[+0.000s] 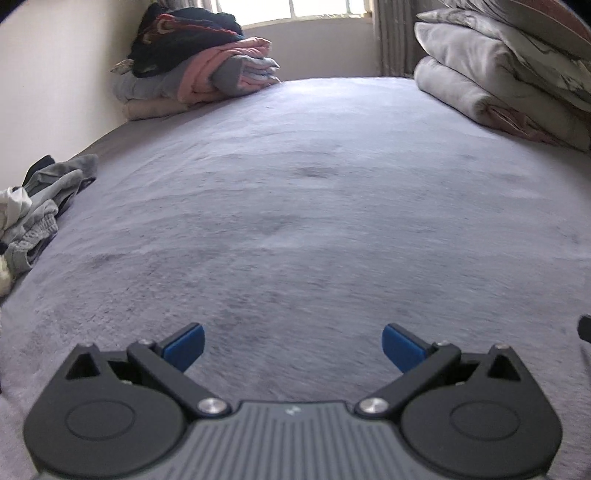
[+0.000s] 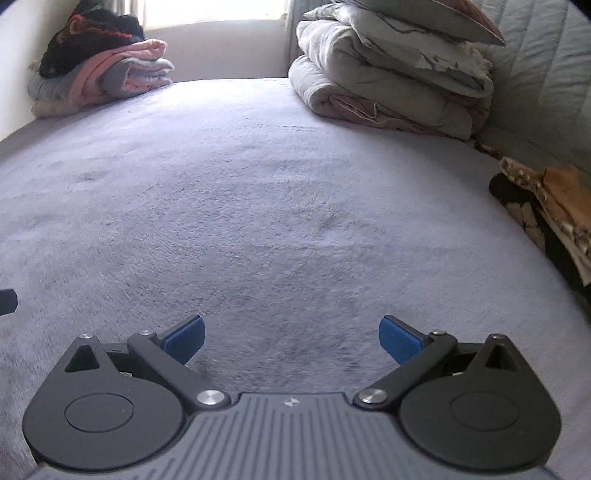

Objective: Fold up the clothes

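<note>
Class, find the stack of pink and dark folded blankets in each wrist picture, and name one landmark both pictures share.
Left wrist view: the stack of pink and dark folded blankets sits at the upper left, against the wall below the window.
Right wrist view: the same stack sits in the far upper left corner.
Shared landmark: the pile of grey-white folded quilts, upper right in both.

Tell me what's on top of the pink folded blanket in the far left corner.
A dark bundle with a red pattern sits on the pink folded blanket. Paler folded layers lie beneath. What the dark bundle covers, and anything behind the stack, is hidden.
</note>
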Available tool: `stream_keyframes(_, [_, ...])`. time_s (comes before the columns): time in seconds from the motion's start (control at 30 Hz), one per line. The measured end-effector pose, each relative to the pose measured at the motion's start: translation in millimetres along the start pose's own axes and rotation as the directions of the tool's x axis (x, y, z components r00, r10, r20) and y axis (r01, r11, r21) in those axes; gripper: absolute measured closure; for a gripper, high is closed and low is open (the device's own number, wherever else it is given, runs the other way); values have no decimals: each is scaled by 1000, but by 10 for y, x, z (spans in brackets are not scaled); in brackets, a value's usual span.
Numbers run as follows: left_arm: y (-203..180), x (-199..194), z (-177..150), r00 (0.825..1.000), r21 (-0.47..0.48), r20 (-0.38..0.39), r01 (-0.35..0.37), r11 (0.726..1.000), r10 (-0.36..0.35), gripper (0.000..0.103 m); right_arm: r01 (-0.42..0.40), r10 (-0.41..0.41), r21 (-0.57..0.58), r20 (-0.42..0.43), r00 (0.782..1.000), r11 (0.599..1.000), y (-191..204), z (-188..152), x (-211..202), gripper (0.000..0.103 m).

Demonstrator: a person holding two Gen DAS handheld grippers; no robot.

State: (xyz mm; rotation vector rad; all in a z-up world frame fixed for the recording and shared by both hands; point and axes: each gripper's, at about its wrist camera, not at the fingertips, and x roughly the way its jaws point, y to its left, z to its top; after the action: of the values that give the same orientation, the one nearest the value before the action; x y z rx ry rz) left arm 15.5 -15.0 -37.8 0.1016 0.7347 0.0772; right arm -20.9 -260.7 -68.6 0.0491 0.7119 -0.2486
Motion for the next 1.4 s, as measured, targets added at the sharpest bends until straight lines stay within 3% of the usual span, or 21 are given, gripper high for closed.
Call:
stream_keyframes(0.27, [235, 174, 65, 997, -38, 64, 36, 999, -33, 0, 59, -59, 7, 61, 996, 998, 82, -43, 87, 0])
stream_keyframes(0.47, [352, 370, -35, 997, -48, 64, 45, 998, -42, 0, 70, -70, 6, 76, 995, 998, 149, -75, 156, 0])
stream_keyframes(0.83, [384, 446, -110, 994, -80, 86, 80, 994, -74, 0, -5, 0, 70, 71, 997, 998, 64, -114, 263, 0])
stream_keyframes(1.4, [374, 433, -129, 993, -89, 90, 81, 993, -73, 0, -7, 2, 65, 71, 997, 998, 57, -120, 259, 0])
